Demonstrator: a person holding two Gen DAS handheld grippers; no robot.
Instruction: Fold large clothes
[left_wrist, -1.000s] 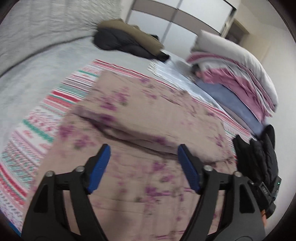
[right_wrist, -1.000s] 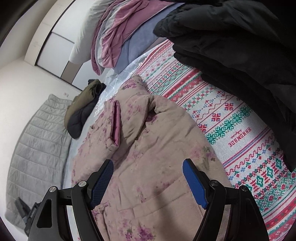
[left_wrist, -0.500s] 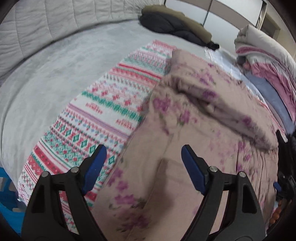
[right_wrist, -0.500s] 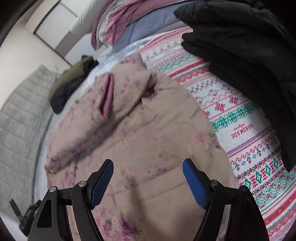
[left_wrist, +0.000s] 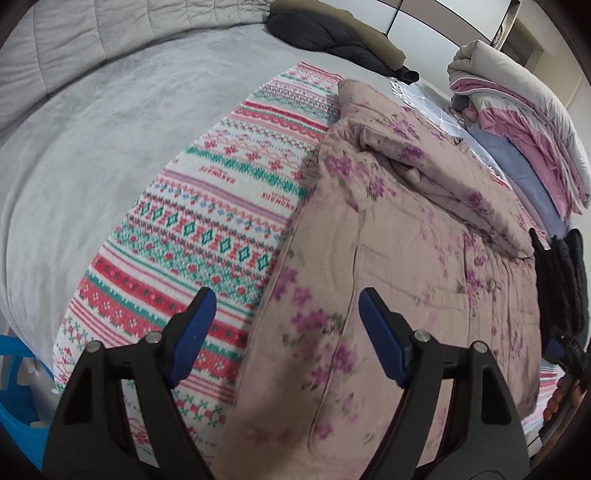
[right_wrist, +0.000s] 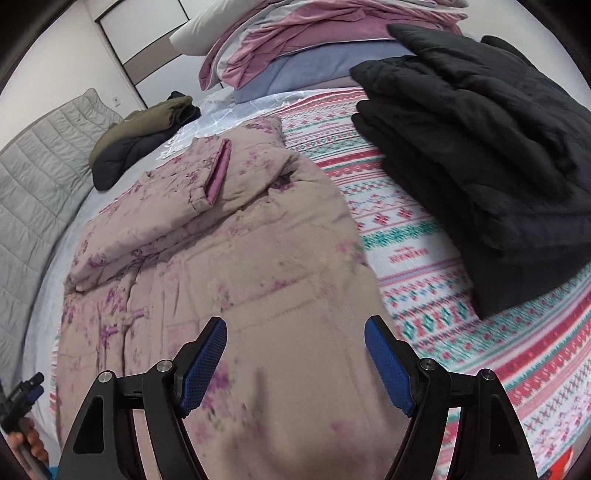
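**Hem grab coming up – both tongs over the near end of the jacket**

Landmark: the dusty-pink quilted jacket w/ purple flower print, lying flat on the red-green-white patterned knit blanket on the bed. Its sleeves look already folded in across the chest, so the side folds seem done; prob. next is the bottom-to-top fold.

Left gripper: over the jacket's near left edge, one blue pad above the blanket, the other above the jacket. Jaws closing a bit but wide apart, nothing pinched; fabric lies below, not between the pads.

Right gripper: over the jacket's near right part, jaws spread, empty.

Beyond the jacket's right side: folded black puffer coat stacked on the blanket. Past its far end: olive-and-black coat in a heap, plus a pile of pink, blue & grey bedding.

Next move, as I read it: drop both tongs to the near hem corners, pinch thick padding firmly, lift & carry toward the collar. Padding is bulky – a shallow bite may slip.
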